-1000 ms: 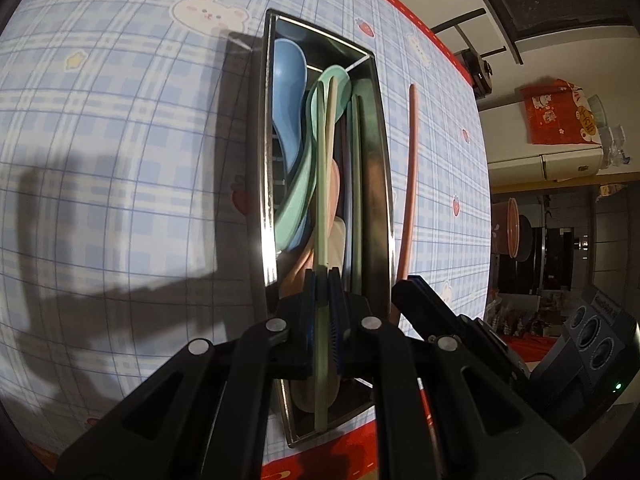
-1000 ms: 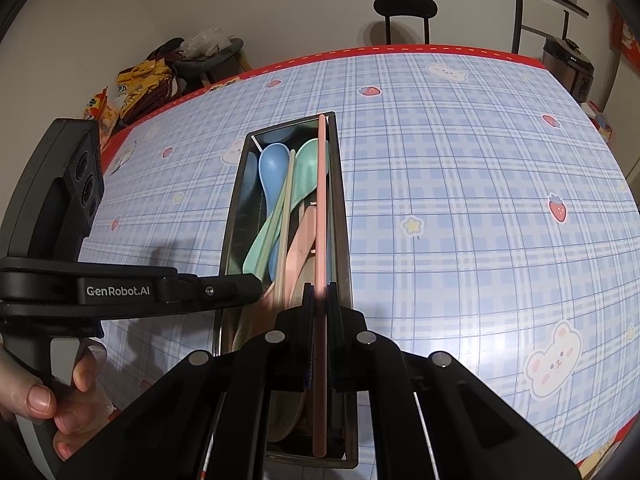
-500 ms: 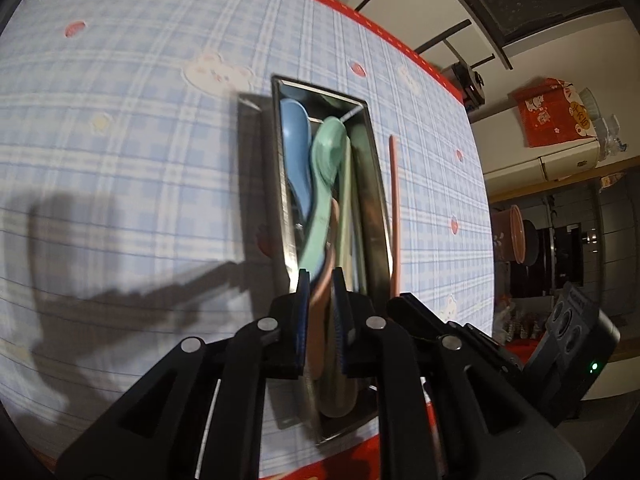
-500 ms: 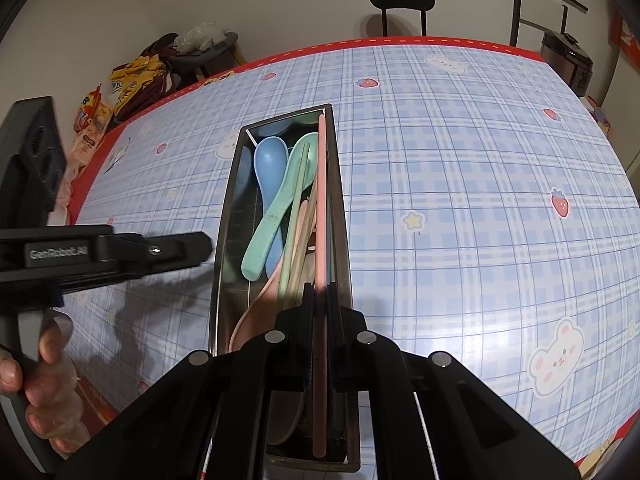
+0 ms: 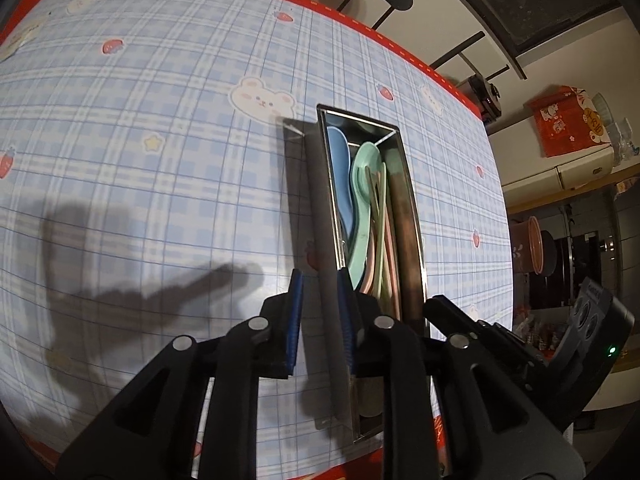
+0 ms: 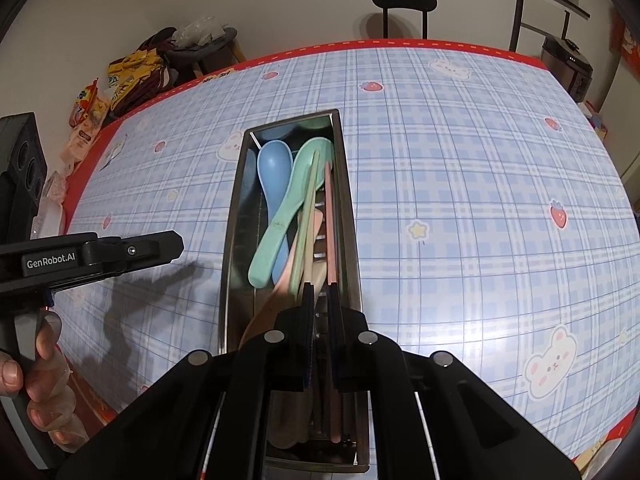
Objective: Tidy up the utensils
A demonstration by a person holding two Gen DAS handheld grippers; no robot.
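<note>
Now, from your left wrist, your left gripper (image 5: pixel 319 316) has just been opening, its ribbed blue pads empty beside the long steel tray (image 5: pixel 326 208). From your right wrist, your right gripper (image 6: pixel 319 312) stands slightly apart over that shiny tray, where smooth plastic spoons (image 6: pixel 276 208) and slim chopsticks (image 6: pixel 330 224) lie.

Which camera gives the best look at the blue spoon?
The right wrist view: the blue spoon shows its whole bowl and most of its handle in the metal tray. The left wrist view shows it foreshortened against the tray wall, partly behind the green spoon.
</note>
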